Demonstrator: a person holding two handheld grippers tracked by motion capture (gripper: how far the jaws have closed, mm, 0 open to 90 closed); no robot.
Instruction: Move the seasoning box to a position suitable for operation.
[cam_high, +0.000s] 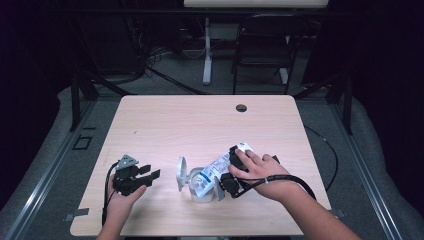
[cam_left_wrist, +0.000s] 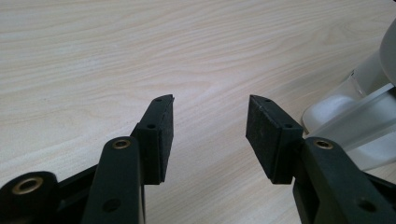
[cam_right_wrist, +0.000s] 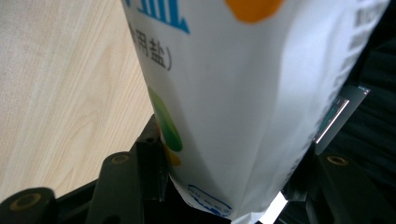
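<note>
1. Tongs first: the right gripper (cam_high: 226, 181) is clamped on a white bag (cam_high: 216, 170), its jaws standing wide because the bag fills the gap between them. In the right gripper view the bag (cam_right_wrist: 243, 93) presses against both black pads, with blue printed characters, an orange patch at the top and a green and yellow mark low on its left edge.
2. The person's right hand (cam_high: 257, 167) lies over the top of that gripper, a black cable trailing back along the wrist.
3. The left gripper (cam_high: 150, 176) is held by the left hand (cam_high: 122, 197) near the table's front left, jaws wide apart with nothing between them. In the left gripper view the left gripper (cam_left_wrist: 210, 126) has bare wood grain between its pads.
4. The bag is tilted, its lower end dipping into a white container (cam_high: 202, 187) and its upper end raised toward the back right.
5. The container stands near the table's front edge, a little right of centre, with its round lid (cam_high: 181, 174) hinged open and standing on edge at its left. The container (cam_left_wrist: 355, 121) shows at the right edge of the left gripper view, just beyond the right jaw and apart from it.
6. Everything rests on a light wooden table (cam_high: 190, 120), which has a small dark round hole (cam_high: 241, 108) near its back edge.
7. Beyond the table stand a dark folding chair (cam_high: 264, 45) and a white table leg (cam_high: 207, 50) on a grey floor.
</note>
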